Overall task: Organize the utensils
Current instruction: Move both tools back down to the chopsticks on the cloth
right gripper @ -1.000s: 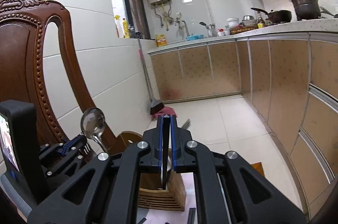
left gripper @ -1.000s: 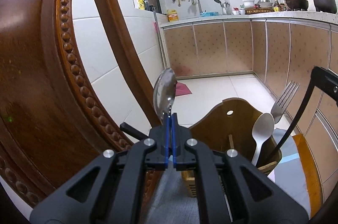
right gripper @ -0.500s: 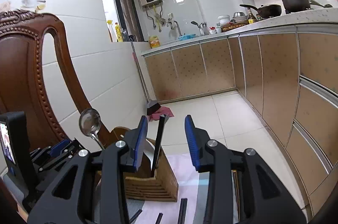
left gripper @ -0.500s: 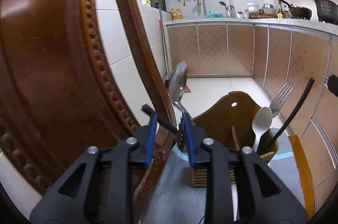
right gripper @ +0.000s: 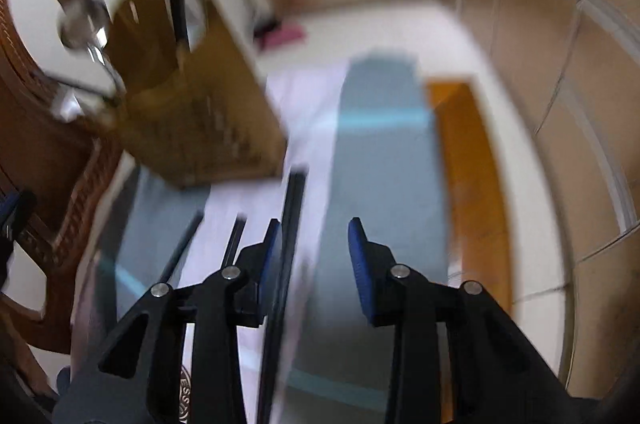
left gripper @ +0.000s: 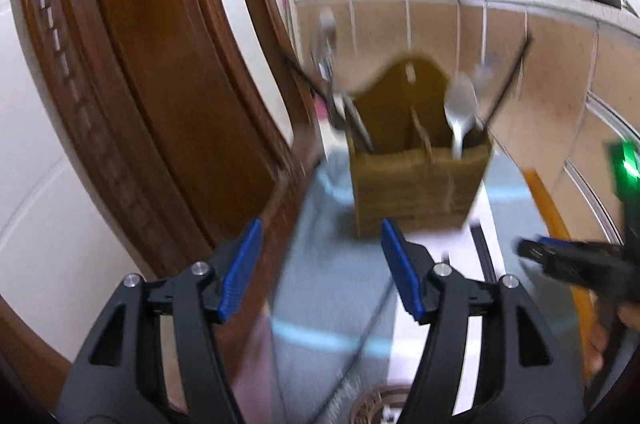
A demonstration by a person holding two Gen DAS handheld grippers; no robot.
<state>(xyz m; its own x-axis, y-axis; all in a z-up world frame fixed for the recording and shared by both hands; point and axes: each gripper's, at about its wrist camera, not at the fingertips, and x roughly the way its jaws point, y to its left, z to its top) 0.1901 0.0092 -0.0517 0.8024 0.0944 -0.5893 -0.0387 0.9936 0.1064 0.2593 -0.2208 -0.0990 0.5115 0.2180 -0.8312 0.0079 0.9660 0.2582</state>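
Observation:
A wooden utensil holder [left gripper: 416, 179] stands on the striped cloth. In it are a metal spoon [left gripper: 326, 35] at the left, and a white spoon [left gripper: 460, 107], a fork [left gripper: 485, 71] and a black chopstick [left gripper: 508, 79] at the right. My left gripper [left gripper: 320, 244] hangs in front of the holder, its jaws opening with nothing between them. My right gripper [right gripper: 314, 236] points down at the cloth, its jaws closing a little. A black chopstick [right gripper: 294, 199] lies on the cloth between them, close to the left pad [right gripper: 272, 244]. The pads are not pressing on it. The holder [right gripper: 208, 111] is up and to the left.
A carved wooden chair back [left gripper: 160, 71] rises close on the left of the holder. Two more black chopsticks [right gripper: 236, 236] lie on the cloth [right gripper: 380, 143] left of my right gripper. The table's orange edge [right gripper: 468, 163] runs along the right. Kitchen cabinets [left gripper: 560, 63] stand beyond.
My left gripper let go of the metal spoon, which now stands in the holder, and drew back. My right gripper released a black chopstick into the holder, then tipped down over the cloth.

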